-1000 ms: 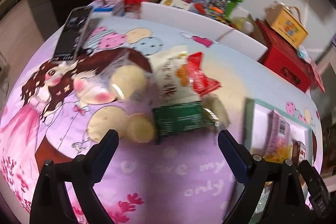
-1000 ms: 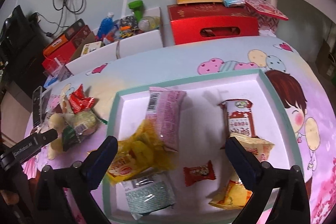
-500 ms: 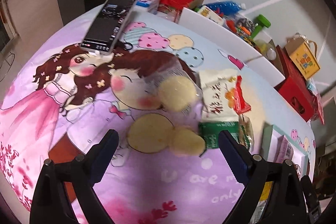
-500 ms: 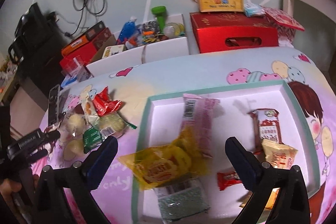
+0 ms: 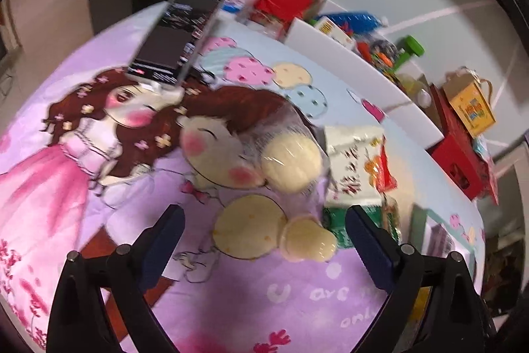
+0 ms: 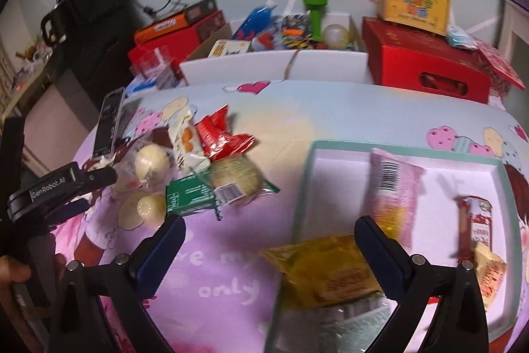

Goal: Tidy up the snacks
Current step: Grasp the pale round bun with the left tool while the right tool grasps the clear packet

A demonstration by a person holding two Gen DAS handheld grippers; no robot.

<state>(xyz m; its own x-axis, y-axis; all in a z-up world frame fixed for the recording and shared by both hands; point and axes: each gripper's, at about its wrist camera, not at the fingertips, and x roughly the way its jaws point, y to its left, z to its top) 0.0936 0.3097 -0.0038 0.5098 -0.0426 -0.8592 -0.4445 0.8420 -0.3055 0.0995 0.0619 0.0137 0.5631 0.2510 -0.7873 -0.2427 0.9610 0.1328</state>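
Swung leftward since a second ago, both views: right gripper (image 6: 269,237) now off the tray (image 6: 302,187) and toward the loose snack pile (image 6: 211,167), left gripper (image 5: 263,229) pulled back from that pile. Means, probably, more picking to come, with the pile not yet sorted. Lying loose on the cartoon-print desk (image 5: 99,174), left of the tray: clear-wrapped pale round buns (image 5: 291,166), a white packet (image 5: 352,167), a crinkled red packet (image 6: 221,134), a green-wrapped cake (image 6: 211,189), all overlapping. Already inside the tray: pink packet (image 6: 393,187), yellow packet (image 6: 325,273) hanging over the near-left rim, small red bar (image 6: 476,225). Jaws spread wide on both, nothing held. Farther out: a black phone (image 5: 177,38) at the far left edge, red boxes (image 6: 423,65) and a white bin (image 6: 274,66) of bottles beyond.
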